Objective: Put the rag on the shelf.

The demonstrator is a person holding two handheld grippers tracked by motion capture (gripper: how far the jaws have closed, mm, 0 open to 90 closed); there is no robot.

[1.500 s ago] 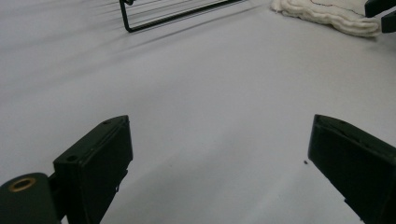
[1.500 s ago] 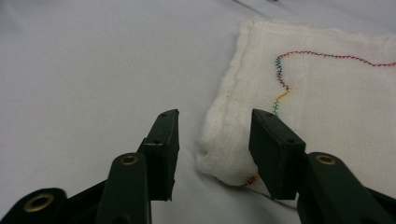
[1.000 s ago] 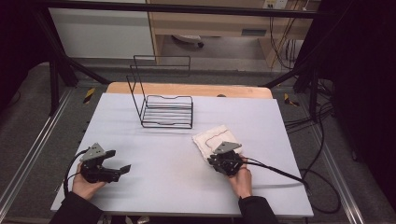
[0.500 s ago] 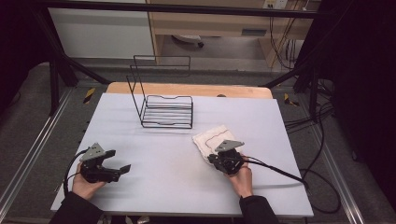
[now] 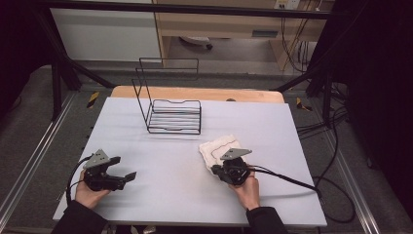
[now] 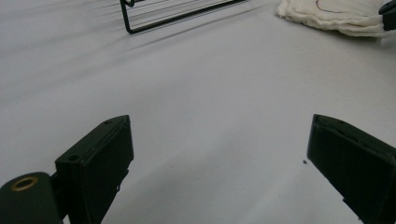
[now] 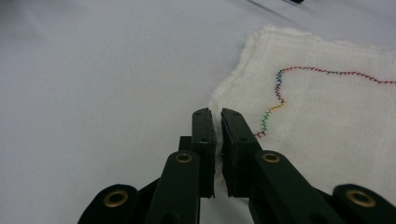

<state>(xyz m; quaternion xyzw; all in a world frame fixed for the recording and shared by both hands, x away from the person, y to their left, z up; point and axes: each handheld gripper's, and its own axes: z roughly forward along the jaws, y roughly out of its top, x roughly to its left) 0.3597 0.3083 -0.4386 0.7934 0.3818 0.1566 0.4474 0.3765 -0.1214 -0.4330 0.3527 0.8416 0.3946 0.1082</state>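
With the right tongs pinching only the near-left corner of the cloth on the surface and the left tongs spread idle, a lift might have slipped that thin fold free.

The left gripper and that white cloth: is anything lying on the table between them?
No. In the high view the stretch of table between the left gripper and the cloth is bare; the left gripper view shows the same.

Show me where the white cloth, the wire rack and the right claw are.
white cloth (image 7: 327, 107), right gripper view, its middle.
wire rack (image 5: 174, 117), high view, its base bars.
right claw (image 7: 217, 135), right gripper view, between its fingertips.
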